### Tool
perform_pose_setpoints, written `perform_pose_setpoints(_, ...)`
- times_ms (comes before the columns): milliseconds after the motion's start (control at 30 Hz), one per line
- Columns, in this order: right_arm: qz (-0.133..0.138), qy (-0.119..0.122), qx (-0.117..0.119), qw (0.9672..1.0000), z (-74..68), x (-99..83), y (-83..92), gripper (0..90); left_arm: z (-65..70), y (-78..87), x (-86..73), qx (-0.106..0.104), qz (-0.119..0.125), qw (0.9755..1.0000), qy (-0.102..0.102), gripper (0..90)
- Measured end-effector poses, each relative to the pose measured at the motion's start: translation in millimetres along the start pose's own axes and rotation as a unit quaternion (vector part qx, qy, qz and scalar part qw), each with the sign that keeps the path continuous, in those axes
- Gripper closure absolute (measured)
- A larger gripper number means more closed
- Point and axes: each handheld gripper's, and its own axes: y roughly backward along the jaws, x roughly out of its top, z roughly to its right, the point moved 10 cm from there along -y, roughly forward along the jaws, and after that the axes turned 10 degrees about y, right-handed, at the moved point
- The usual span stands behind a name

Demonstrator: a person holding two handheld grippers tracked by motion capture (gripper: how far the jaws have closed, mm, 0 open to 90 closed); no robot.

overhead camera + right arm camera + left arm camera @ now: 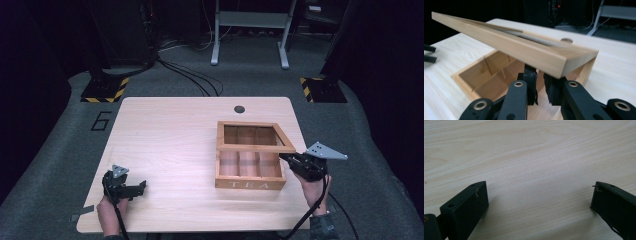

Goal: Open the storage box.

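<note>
left claw (141, 187) rests low at the near left corner of the surface (170, 140), held in a hand (107, 212). in the left gripper view its jaws stand wide apart over bare pale wood, nothing between them.

right claw (283, 157) sits at the near right of the surface, held in the other hand (315, 192), a grey three-cornered plate (326, 150) on top. its tips reach the right end of the raised lid of a wooden tea box (250, 172). in the right gripper view the jaws are drawn close together just under the lid's corner (564, 62); whether they pinch the lid edge or only touch beneath it cannot be told.

the tea box stands on the right half of the surface, "tea" lettered on its near wall. the box interior shows wooden dividers forming compartments, no contents visible. the lid (255, 135) is a wooden frame with a see-through panel, tilted up and hinged along the far side.

farther back, a dark round hole (239, 109) lies near the far edge of the surface. beyond, grey carpet floor (60, 150) carries a figure "6" (101, 121), cables (190, 75), two bases with yellow-black stripes (105, 90) and a grey metal frame (250, 30).
</note>
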Motion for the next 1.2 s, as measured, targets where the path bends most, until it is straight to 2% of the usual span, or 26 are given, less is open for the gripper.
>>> perform_pose_setpoints(167,-0.015,-0.014,0.005,0.9998,-7.9,-23.8,0.8,79.9,0.0,0.0,0.0,0.0,0.0,1.0,0.0,0.9)
perform_pose_setpoints(267,-0.032,-0.025,0.008,0.9992,-12.8,-44.8,-1.3,79.5,0.0,0.0,0.0,0.0,0.0,1.0,0.0,0.9)
perform_pose_setpoints(433,-0.052,-0.032,0.005,0.9982,-17.6,-67.5,-0.6,79.1,0.1,0.0,0.0,0.0,0.0,1.0,0.0,0.9)
perform_pose_setpoints(533,-0.043,-0.041,0.006,0.9982,-19.1,-70.9,5.1,79.1,0.1,0.0,-0.1,0.0,0.0,1.0,0.0,0.9)
perform_pose_setpoints(667,-0.054,-0.032,-0.002,0.998,-18.8,-73.3,12.8,78.6,0.1,-0.1,0.0,0.0,0.0,1.0,0.001,0.9)
perform_pose_setpoints(867,-0.057,-0.033,-0.006,0.9978,-20.2,-77.0,23.4,77.5,0.1,0.0,-0.2,0.0,0.0,1.0,0.001,0.9)
perform_pose_setpoints(900,-0.06,-0.035,-0.007,0.9976,-20.7,-78.1,25.3,77.1,0.1,0.1,-0.2,0.0,-0.001,1.0,0.001,0.9)
perform_pose_setpoints(933,-0.064,-0.026,-0.01,0.9976,-20.3,-79.5,27.0,76.7,0.1,0.1,-0.2,0.0,-0.001,1.0,0.001,0.9)
perform_pose_setpoints(1067,-0.099,-0.015,-0.016,0.9949,-23.1,-94.6,25.9,74.5,0.0,0.0,-0.2,0.0,-0.001,1.0,0.001,0.8)
perform_pose_setpoints(1133,-0.083,-0.027,-0.009,0.9961,-22.6,-96.9,28.3,74.8,-0.1,0.0,-0.1,0.0,0.0,1.0,0.0,0.8)
perform_pose_setpoints(1200,-0.089,-0.026,-0.014,0.9956,-21.6,-100.5,29.2,72.6,0.0,0.1,-0.2,0.0,-0.001,1.0,0.001,0.8)
